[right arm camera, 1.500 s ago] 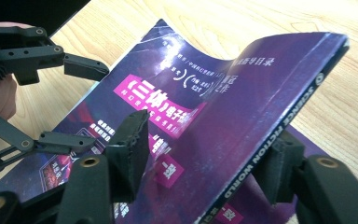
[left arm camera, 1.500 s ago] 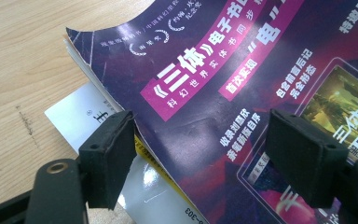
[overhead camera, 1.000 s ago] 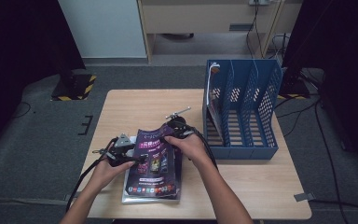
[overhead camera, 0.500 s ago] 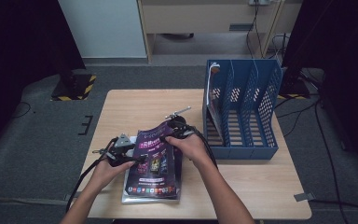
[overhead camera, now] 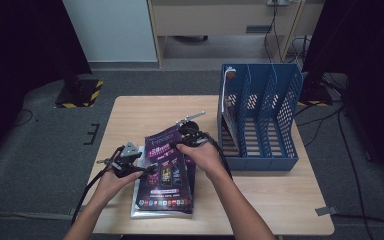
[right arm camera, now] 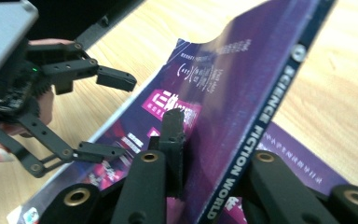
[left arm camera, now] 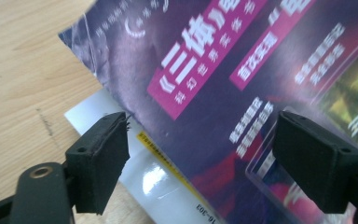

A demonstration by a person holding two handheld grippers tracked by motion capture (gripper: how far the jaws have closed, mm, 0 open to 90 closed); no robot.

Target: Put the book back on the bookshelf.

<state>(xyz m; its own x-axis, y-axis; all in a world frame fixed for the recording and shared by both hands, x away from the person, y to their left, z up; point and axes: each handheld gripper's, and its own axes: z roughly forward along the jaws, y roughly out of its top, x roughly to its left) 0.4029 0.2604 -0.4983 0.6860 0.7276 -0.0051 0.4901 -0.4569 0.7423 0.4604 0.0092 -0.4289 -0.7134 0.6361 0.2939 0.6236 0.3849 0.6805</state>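
**Right claw takes the magazine as the left lets go**

Our right claw (right arm camera: 200,154) has just been closing, and in the right gripper view its jaws now clamp the spine edge of the top magazine (overhead camera: 167,150), one pad on the purple cover and the other behind the spine. The magazine tilts up from the pile at that edge. Our left claw (left arm camera: 205,172) has just been opening a little: in the left gripper view its jaws stand wide, one beside the magazine's edge and one over its cover, and we see no pad pressing on it. So it holds nothing.

The grip has passed to the right hand, which we judge clears the way for lifting this magazine off the pile (overhead camera: 150,207) lying beneath it on the surface (overhead camera: 280,200). The blue rack (overhead camera: 260,120) stands just to the right, one magazine already upright in its leftmost slot (overhead camera: 226,100), so we take the rack for the likely destination. The lift should keep the lower magazines from dragging along.
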